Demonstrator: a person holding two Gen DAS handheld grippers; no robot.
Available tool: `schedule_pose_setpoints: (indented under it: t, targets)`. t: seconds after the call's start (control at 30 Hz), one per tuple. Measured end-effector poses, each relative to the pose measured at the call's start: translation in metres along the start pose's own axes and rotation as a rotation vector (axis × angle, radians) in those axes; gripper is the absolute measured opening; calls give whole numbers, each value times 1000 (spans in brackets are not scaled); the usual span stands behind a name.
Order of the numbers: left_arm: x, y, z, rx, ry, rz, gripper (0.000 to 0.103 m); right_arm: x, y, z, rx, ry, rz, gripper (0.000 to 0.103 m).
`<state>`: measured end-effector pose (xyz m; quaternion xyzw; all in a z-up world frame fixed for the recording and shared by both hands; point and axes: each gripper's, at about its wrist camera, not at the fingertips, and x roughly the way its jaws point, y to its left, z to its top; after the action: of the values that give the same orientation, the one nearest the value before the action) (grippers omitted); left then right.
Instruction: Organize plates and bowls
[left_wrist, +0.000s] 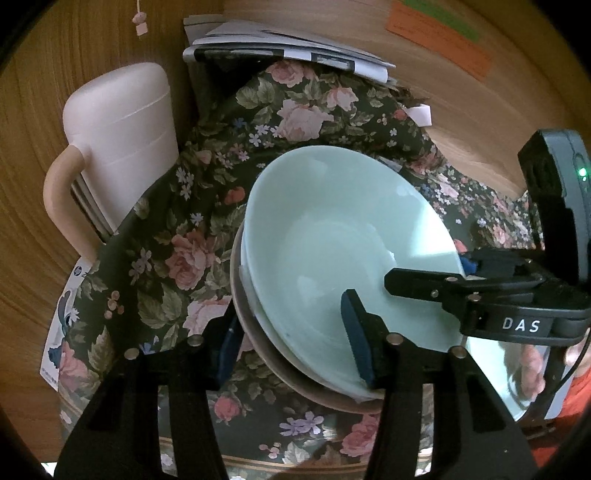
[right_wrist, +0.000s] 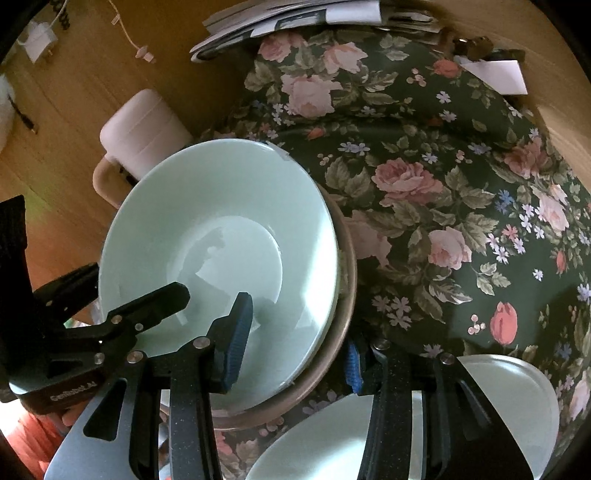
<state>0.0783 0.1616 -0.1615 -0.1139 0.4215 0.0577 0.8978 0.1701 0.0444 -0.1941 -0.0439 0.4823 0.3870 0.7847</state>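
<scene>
- The bowl (left_wrist: 332, 251), pale green and glazed, sits tilted in a brown dish (right_wrist: 343, 354) on the floral cloth (right_wrist: 443, 184): likely heavy, slick, breakable; best held by the rim.
- Left gripper (left_wrist: 291, 339) straddles its rim, angled down, jaws part spread; contact unclear.
- Right gripper (right_wrist: 295, 347) straddles the opposite rim; grip unclear.

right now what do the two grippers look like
Both the left gripper and the right gripper are black, with angular linkage arms joined by silver rivets and fingers faced in ribbed blue pads. The right one carries white DAS lettering, a green light and a thin black cable. A red-orange sleeve shows behind it.
</scene>
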Motion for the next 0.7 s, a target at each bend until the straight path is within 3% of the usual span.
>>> schedule_pose_setpoints:
  t: [0.7]
  targets:
    - [-25,-49,15,68,-63,-68,52,-75,-23,-17,88,-146,-23,40]
